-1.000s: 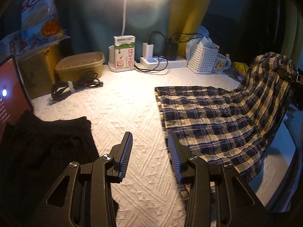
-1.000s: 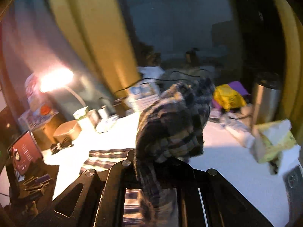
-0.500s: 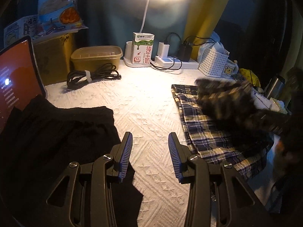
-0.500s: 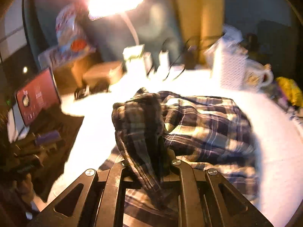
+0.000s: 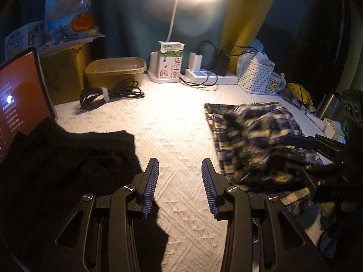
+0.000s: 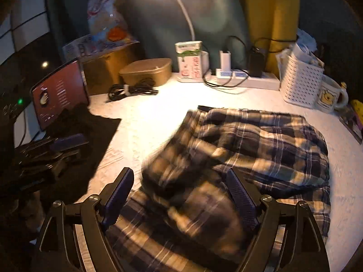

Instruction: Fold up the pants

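The plaid pants [image 6: 261, 140] lie in a loose, doubled-over heap on the white textured cloth [image 5: 172, 124], blurred near the front; they also show in the left wrist view [image 5: 256, 136] at the right. My right gripper [image 6: 179, 181] is open just above the heap's near end, holding nothing; it shows in the left wrist view [image 5: 301, 142] at the right edge. My left gripper [image 5: 180, 170] is open and empty over bare cloth, left of the pants. It shows at the far left of the right wrist view [image 6: 61, 145].
A black garment [image 5: 68, 158] lies at the left by a lit tablet [image 5: 18, 93]. Along the back stand a tan lidded box [image 5: 115, 70], coiled cable [image 5: 109, 93], milk carton [image 5: 171, 60], power strip [image 5: 208, 74], white basket [image 5: 255, 77] and mug [image 5: 275, 83].
My right gripper carried the lifted end of the plaid pants down over the rest, then opened and let it drop. My left gripper drew back leftward, still open.
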Action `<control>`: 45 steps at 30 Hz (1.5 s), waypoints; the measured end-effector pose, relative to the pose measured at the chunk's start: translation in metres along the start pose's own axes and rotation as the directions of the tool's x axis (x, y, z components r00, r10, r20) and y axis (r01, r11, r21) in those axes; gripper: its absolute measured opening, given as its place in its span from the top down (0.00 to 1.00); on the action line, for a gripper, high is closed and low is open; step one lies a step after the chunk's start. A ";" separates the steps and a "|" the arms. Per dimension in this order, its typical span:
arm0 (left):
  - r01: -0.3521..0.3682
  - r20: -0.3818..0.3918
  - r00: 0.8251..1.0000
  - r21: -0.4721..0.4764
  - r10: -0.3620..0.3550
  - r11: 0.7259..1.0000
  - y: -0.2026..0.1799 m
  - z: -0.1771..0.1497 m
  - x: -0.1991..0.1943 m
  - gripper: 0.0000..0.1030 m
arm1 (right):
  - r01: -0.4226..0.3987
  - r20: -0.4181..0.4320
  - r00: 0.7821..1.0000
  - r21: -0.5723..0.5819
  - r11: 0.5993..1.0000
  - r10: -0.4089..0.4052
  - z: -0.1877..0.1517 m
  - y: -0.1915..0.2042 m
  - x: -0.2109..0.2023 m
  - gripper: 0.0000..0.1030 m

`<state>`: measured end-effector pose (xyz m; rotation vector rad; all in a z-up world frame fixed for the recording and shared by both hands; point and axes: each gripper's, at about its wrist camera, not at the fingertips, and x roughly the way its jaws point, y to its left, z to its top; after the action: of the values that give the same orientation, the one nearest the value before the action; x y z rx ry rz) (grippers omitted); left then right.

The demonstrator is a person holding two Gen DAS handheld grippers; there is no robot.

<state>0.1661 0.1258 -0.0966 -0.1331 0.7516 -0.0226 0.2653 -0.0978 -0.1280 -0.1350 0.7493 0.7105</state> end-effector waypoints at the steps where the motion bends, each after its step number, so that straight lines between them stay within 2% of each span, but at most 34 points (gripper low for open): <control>1: 0.004 0.000 1.000 0.005 -0.004 1.000 -0.003 0.001 0.001 0.63 | -0.005 0.008 1.000 -0.005 1.000 0.005 -0.001 0.001 -0.003 0.17; 7: 0.043 -0.004 0.999 0.064 -0.043 0.997 -0.036 0.012 0.010 0.63 | 0.004 0.058 0.998 0.050 0.999 -0.007 -0.003 -0.027 -0.028 0.17; 10: 0.077 -0.014 0.997 0.090 -0.076 0.993 -0.055 0.017 0.018 0.63 | 0.044 0.090 0.994 0.113 0.993 -0.054 -0.010 -0.060 -0.045 0.17; 14: 0.124 -0.038 0.992 0.120 -0.120 0.985 -0.082 0.023 0.035 0.62 | 0.104 0.090 0.988 0.193 0.976 -0.123 -0.023 -0.103 -0.056 0.17; 16: 0.123 -0.059 0.991 0.131 -0.116 0.984 -0.092 0.024 0.047 0.62 | 0.128 0.077 0.986 0.227 0.965 -0.149 -0.032 -0.122 -0.059 0.17; 19: 0.076 -0.112 0.992 0.136 -0.060 0.988 -0.098 0.022 0.071 0.62 | 0.133 0.053 0.987 0.254 0.958 -0.151 -0.045 -0.139 -0.059 0.17; 23: 0.036 -0.146 0.989 0.142 -0.015 0.989 -0.095 0.017 0.087 0.62 | 0.159 0.001 0.987 0.231 0.960 -0.164 -0.061 -0.143 -0.051 0.17; 27: -0.003 -0.143 0.989 0.154 0.026 0.988 -0.090 0.012 0.089 0.53 | 0.180 -0.067 0.983 0.204 0.962 -0.170 -0.082 -0.144 -0.041 0.17; 30: -0.019 -0.136 0.990 0.151 0.040 0.988 -0.087 0.011 0.089 0.49 | 0.190 -0.077 0.981 0.181 0.965 -0.178 -0.090 -0.140 -0.046 0.18; 37: -0.078 -0.100 0.990 0.164 0.095 0.983 -0.079 0.014 0.086 0.49 | 0.254 -0.122 0.962 0.092 0.963 -0.243 -0.107 -0.130 -0.054 0.18; 42: -0.041 -0.106 0.993 0.150 0.057 0.988 -0.073 0.020 0.077 0.49 | 0.248 -0.133 0.963 0.103 0.963 -0.233 -0.118 -0.134 -0.066 0.18; 45: -0.015 -0.073 0.997 0.146 0.026 0.989 -0.070 0.032 0.061 0.49 | 0.222 -0.128 0.970 0.128 0.967 -0.206 -0.118 -0.139 -0.077 0.17</control>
<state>0.2345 0.0557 -0.1063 0.0142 0.8235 -0.0628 0.2460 -0.2868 -0.1815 -0.1257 0.8774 0.4447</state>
